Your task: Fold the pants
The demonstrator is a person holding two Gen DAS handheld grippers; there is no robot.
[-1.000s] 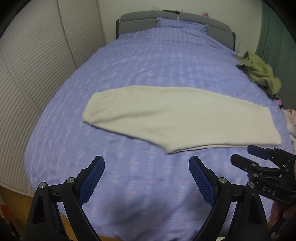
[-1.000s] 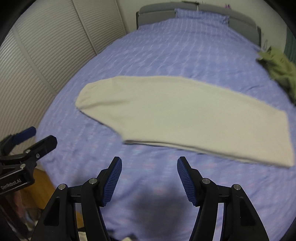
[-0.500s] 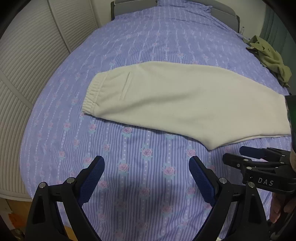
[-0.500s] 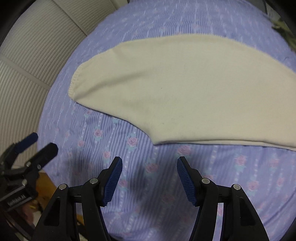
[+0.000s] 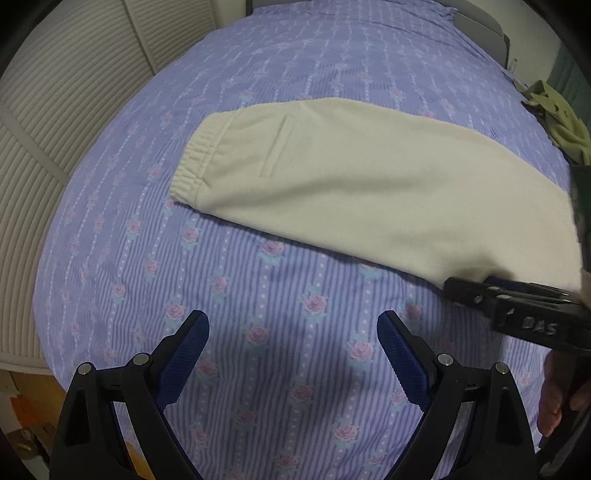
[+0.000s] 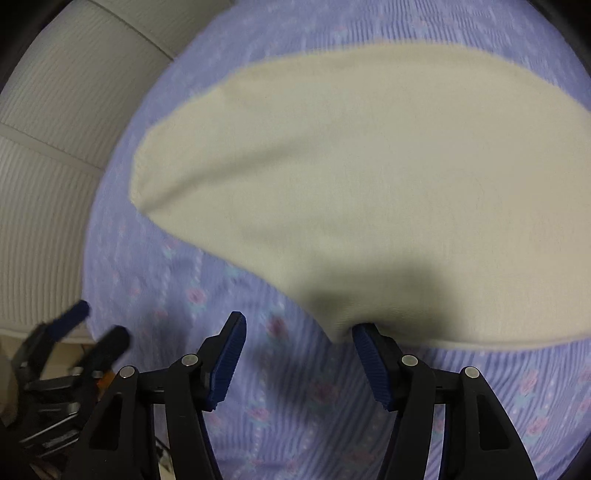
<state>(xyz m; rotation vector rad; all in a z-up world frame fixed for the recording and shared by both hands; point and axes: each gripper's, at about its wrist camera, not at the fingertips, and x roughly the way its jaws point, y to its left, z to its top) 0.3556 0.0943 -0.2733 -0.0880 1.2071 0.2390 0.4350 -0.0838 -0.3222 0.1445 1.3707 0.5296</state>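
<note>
Cream pants (image 5: pixel 369 184), folded lengthwise, lie flat across a purple flowered bedspread (image 5: pixel 258 350). Their elastic waistband (image 5: pixel 192 162) is at the left in the left wrist view, with a pocket slit beside it. My left gripper (image 5: pixel 291 325) hovers open over bare bedspread, short of the pants' near edge. In the right wrist view the pants (image 6: pixel 369 166) fill the frame. My right gripper (image 6: pixel 299 323) is open, and its right-hand fingertip touches the pointed near corner of the cloth. Nothing sits between either pair of pads. Each view shows the other gripper: the right (image 5: pixel 469 286), the left (image 6: pixel 101 321).
An olive green garment (image 5: pixel 565 122) is crumpled at the bed's far right. White louvred doors (image 5: pixel 74 92) run along the left side, close to the bed's edge. A grey headboard (image 5: pixel 476 22) is at the far end. A hand (image 5: pixel 554 398) holds the right gripper.
Both grippers have dropped lower and closer to the pants, tilting more downward. The right gripper has come up against the near corner of the cloth; the pants have not moved.
</note>
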